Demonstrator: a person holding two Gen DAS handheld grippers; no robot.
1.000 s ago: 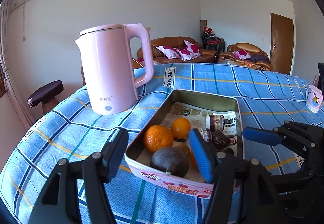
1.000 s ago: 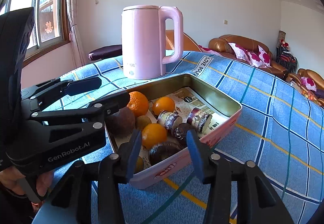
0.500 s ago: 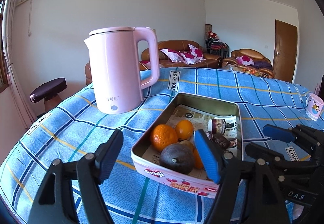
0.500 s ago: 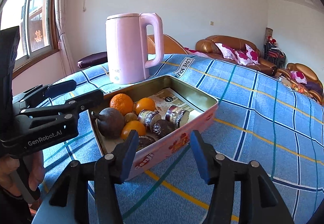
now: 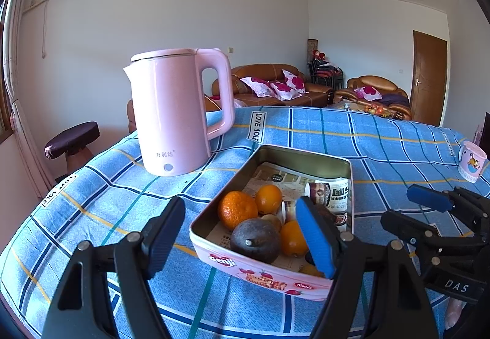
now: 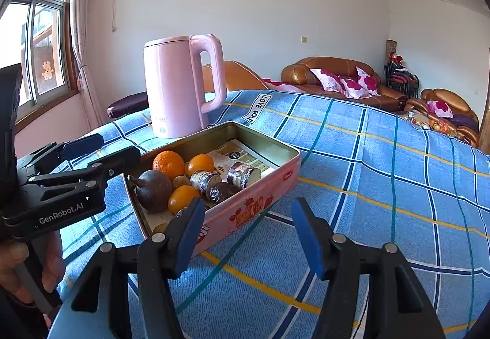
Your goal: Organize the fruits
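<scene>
- Nearest us, the left gripper (image 5: 242,235), black with blue ribbed rubber pads, has its jaws spread wide and empty; they frame the near corner of the tin without touching it.
- The right gripper (image 6: 248,231), of the same build, is likewise spread and holds nothing; it hangs over the blue checked woven tablecloth (image 6: 382,186), just beside the tin's long side.
- The task's things lie together in the shallow rectangular pink metal tin (image 5: 263,276), lined with printed newspaper, its rim rolled and corners rounded.
- At the tin's near end: a dark purple-brown round fruit with a short stem (image 5: 255,239), matt and smooth; a pebbly-skinned mandarin (image 5: 237,209); two smoother, glossier small oranges (image 5: 269,198); a small brownish fruit (image 6: 180,181) between them.
- Beside the fruit in the tin lie foil-wrapped round sweets (image 6: 205,181), crinkled and shiny.
- Judgement: the gathering looks largely done, since we see no loose fruit on the cloth; what may remain is sorting fruit from sweets, or nothing. We cannot tell which.
- Farther back, a tall glossy pink plastic electric kettle (image 5: 177,112) stands upright just behind the tin.
- Farthest, brown leather sofas with floral cushions (image 6: 343,78).
</scene>
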